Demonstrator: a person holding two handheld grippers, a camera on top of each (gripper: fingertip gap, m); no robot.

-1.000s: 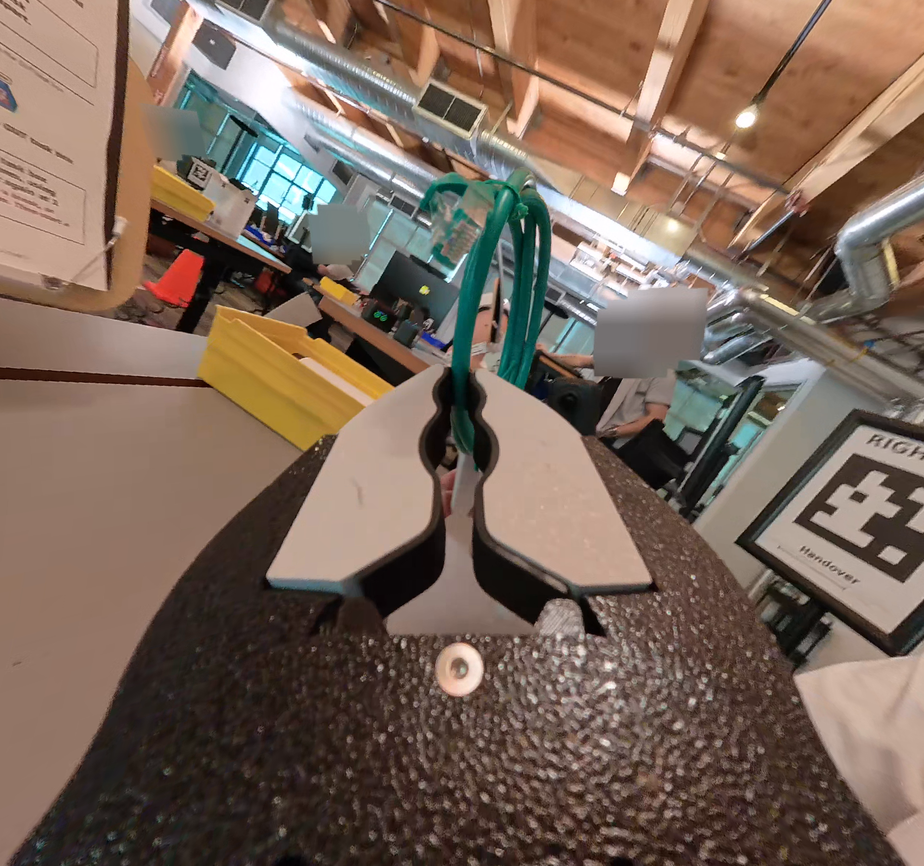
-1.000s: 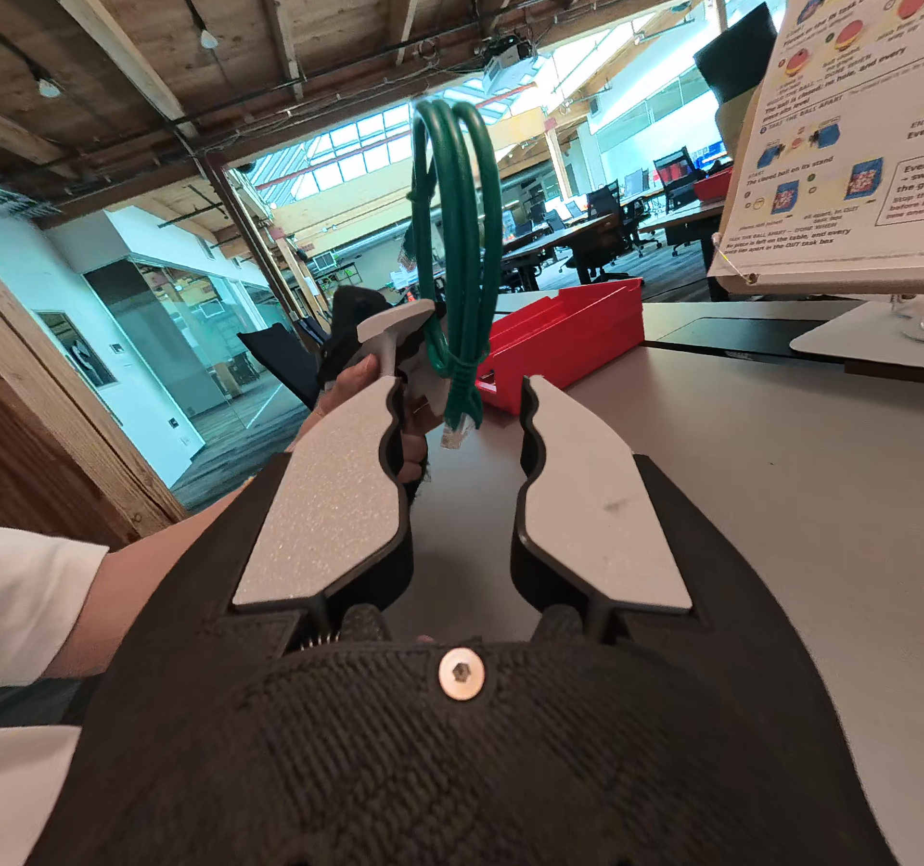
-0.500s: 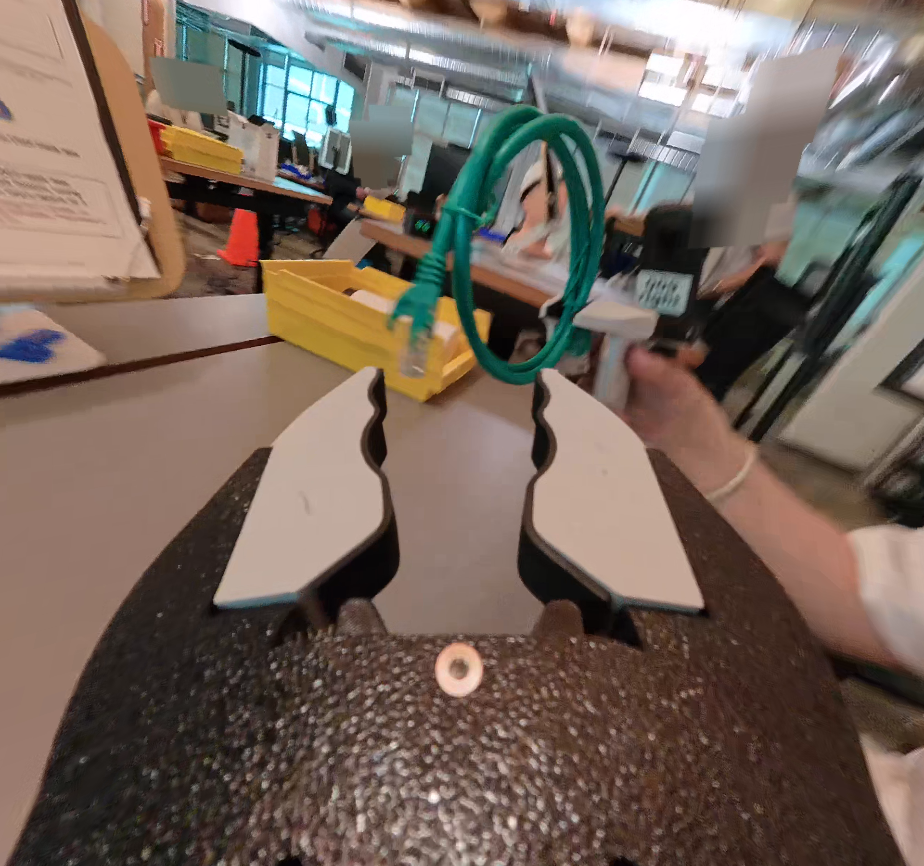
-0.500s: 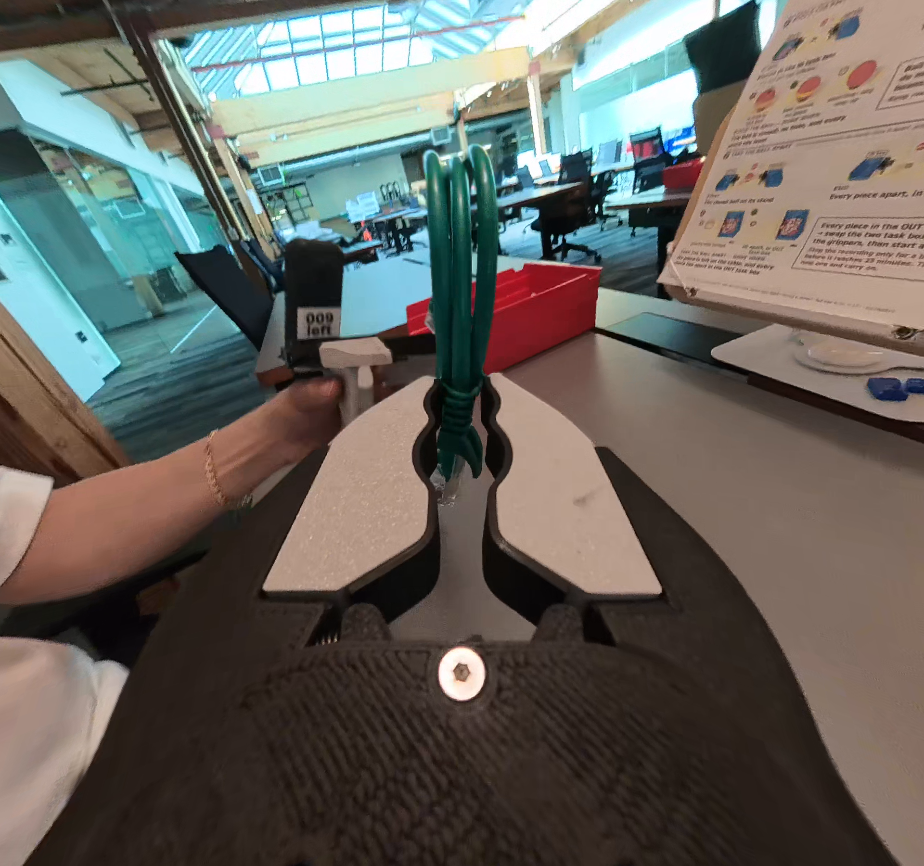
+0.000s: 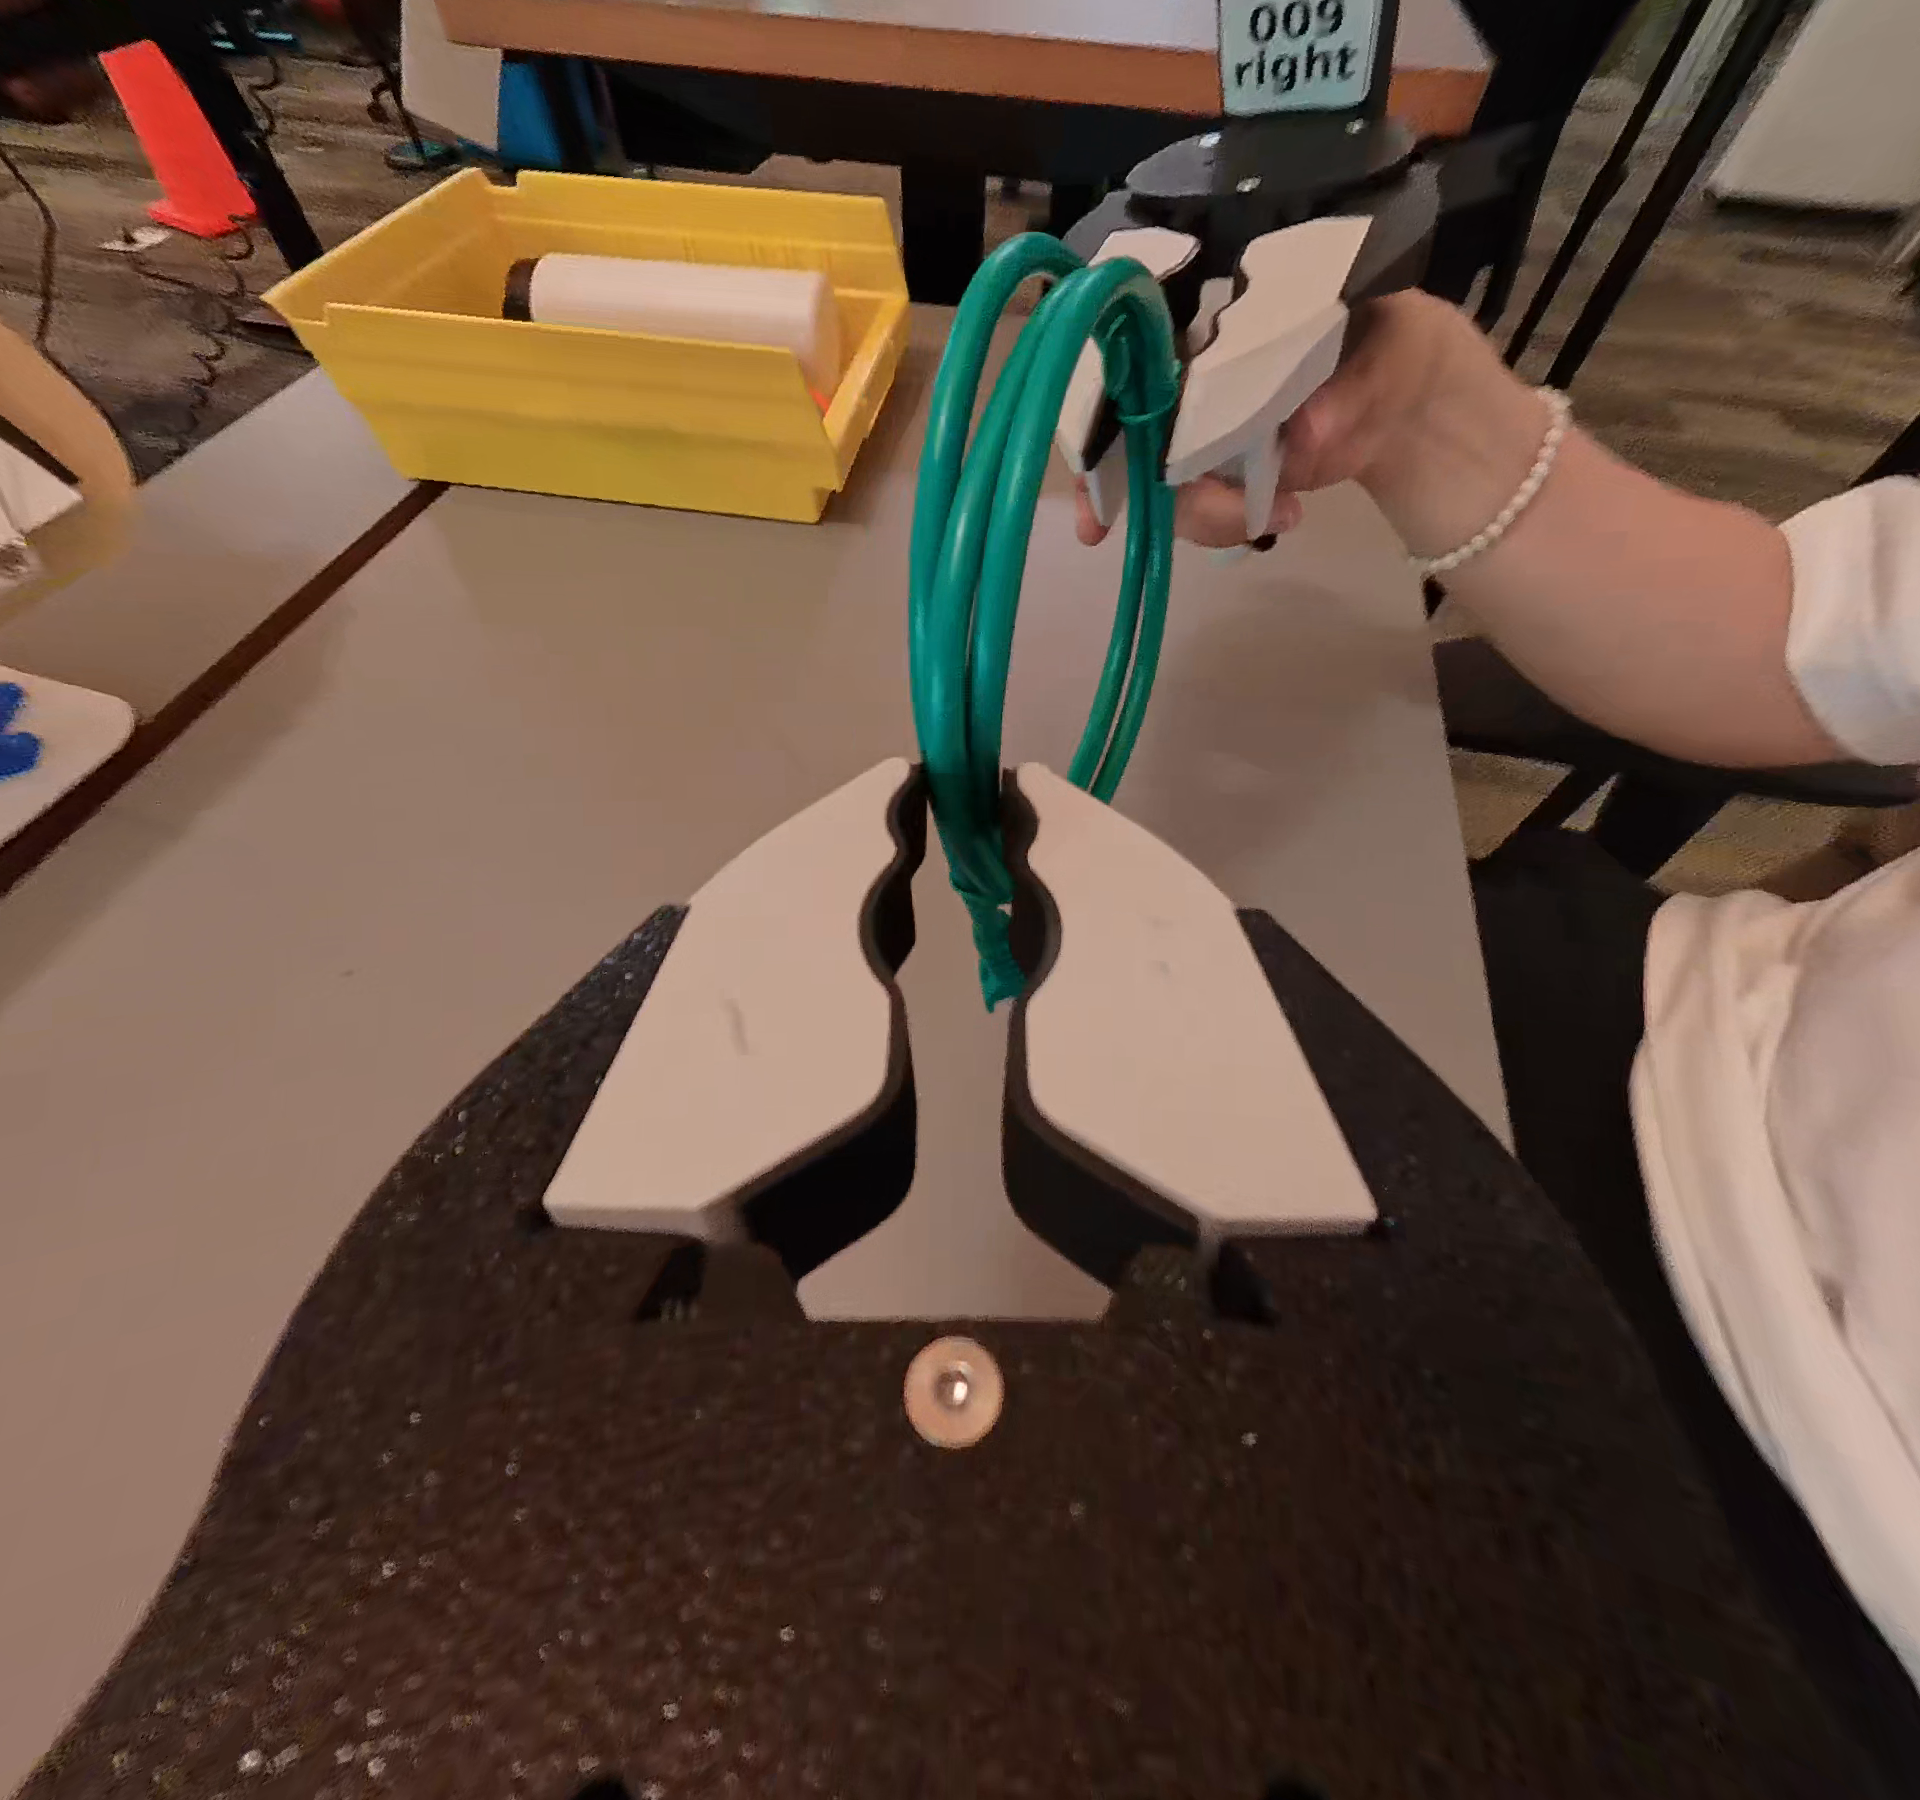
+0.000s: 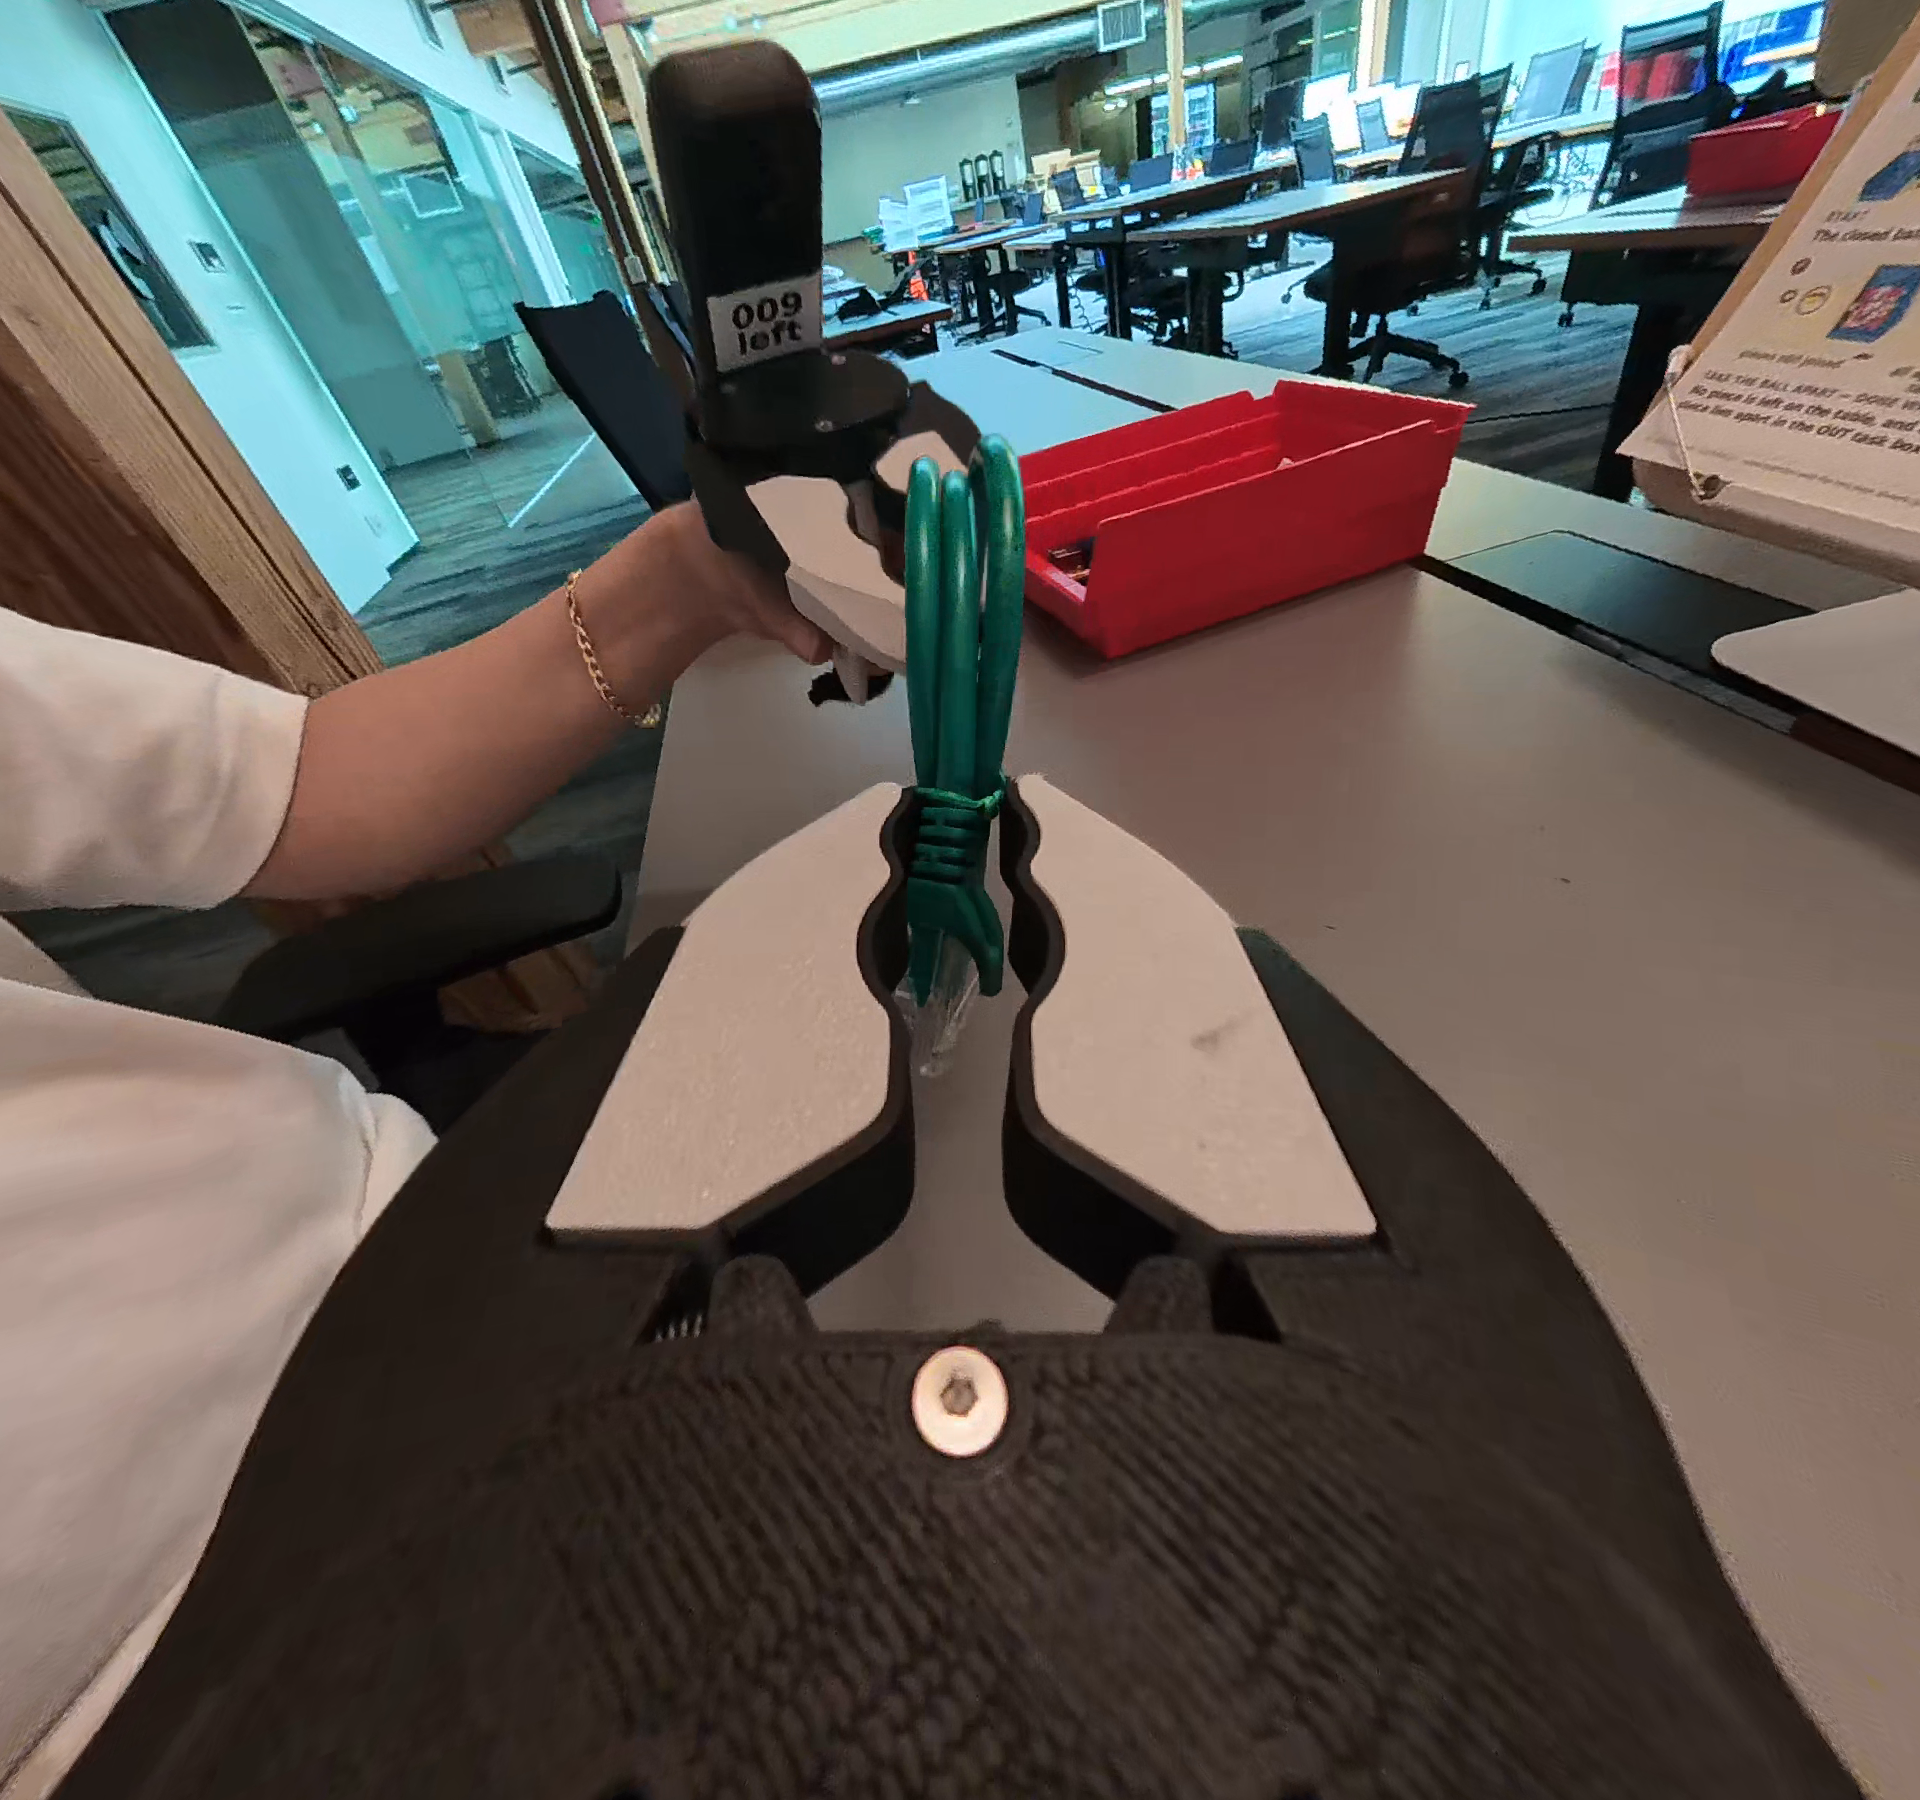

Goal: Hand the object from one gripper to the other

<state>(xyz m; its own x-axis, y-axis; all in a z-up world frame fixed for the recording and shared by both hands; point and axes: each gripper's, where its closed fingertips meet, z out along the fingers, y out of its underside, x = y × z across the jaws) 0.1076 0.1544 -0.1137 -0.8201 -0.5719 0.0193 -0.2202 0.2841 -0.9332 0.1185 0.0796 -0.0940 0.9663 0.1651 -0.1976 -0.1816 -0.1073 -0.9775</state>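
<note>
The coiled green cable (image 5: 1023,545) hangs in the air above the grey table (image 5: 582,711), gripped at both ends of its loop. The left gripper (image 5: 961,877) is nearly closed on the near bundle, and the right gripper (image 6: 951,877) pinches the tied end with the plug. Probably both hold so the coil cannot drop mid-handover. A yellow bin (image 5: 582,400) sits far left.

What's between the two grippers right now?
Only the green cable: its coil spans from the left gripper to the right gripper, both shut on it, above bare table. The left wrist view shows it best.
</note>
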